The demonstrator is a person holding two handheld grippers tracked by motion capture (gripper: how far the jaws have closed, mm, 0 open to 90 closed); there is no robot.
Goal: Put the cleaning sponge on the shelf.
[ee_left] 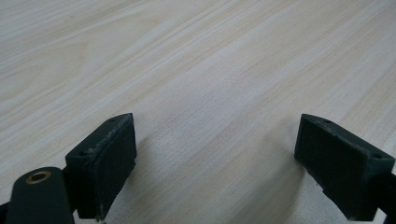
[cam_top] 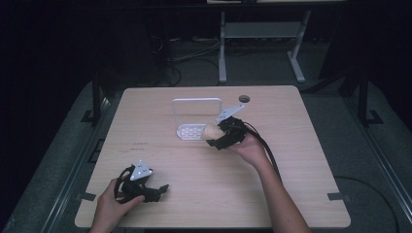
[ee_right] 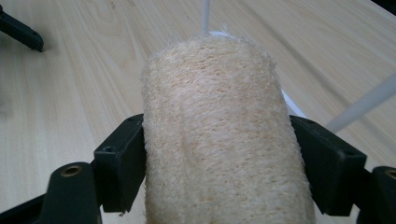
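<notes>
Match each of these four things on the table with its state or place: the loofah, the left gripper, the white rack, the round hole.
1 loofah
2 left gripper
3 white rack
4 round hole

a open over bare wood
b at the table's far edge
c clamped in the right gripper
d standing mid-table

Pairs: 1-c, 2-a, 3-d, 4-b

A pale wood-grain worktop (cam_top: 194, 194) with a round cable hole (cam_top: 244, 98) at its one o'clock corner; beyond, at twelve o'clock, the white legs of another desk (cam_top: 222, 48) stand over tangled floor cables (cam_top: 194, 51).
</notes>
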